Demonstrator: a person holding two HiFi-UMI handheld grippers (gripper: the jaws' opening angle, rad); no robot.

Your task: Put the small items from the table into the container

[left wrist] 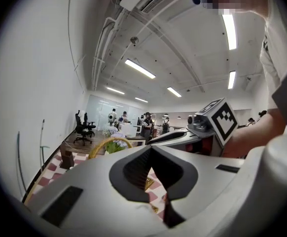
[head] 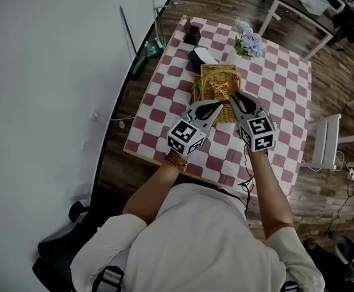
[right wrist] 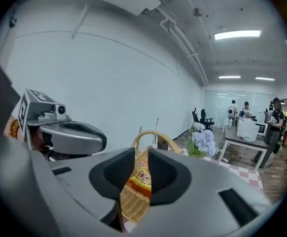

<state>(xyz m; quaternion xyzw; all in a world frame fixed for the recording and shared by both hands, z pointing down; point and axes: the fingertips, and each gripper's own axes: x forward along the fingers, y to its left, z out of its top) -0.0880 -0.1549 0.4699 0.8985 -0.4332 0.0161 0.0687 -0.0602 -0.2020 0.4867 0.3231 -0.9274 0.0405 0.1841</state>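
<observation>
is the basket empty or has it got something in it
Not empty: the head view shows an orange-yellow packet lying inside the basket.

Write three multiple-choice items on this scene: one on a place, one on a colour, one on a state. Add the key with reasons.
1. Where does the yellow snack packet lie?
A. on the floor
B. in the wicker basket
C. on a chair

2. The checks on the table are:
A. blue and yellow
B. green and black
C. red and white

3. The jaws of the right gripper stand:
A. apart, clamping nothing
B. clamped on a cup
C. out of every view

Key:
1 B: the packet sits within the basket's rim.
2 C: red and white squares cover the top.
3 A: the right gripper view shows a gap between the pads.
</observation>
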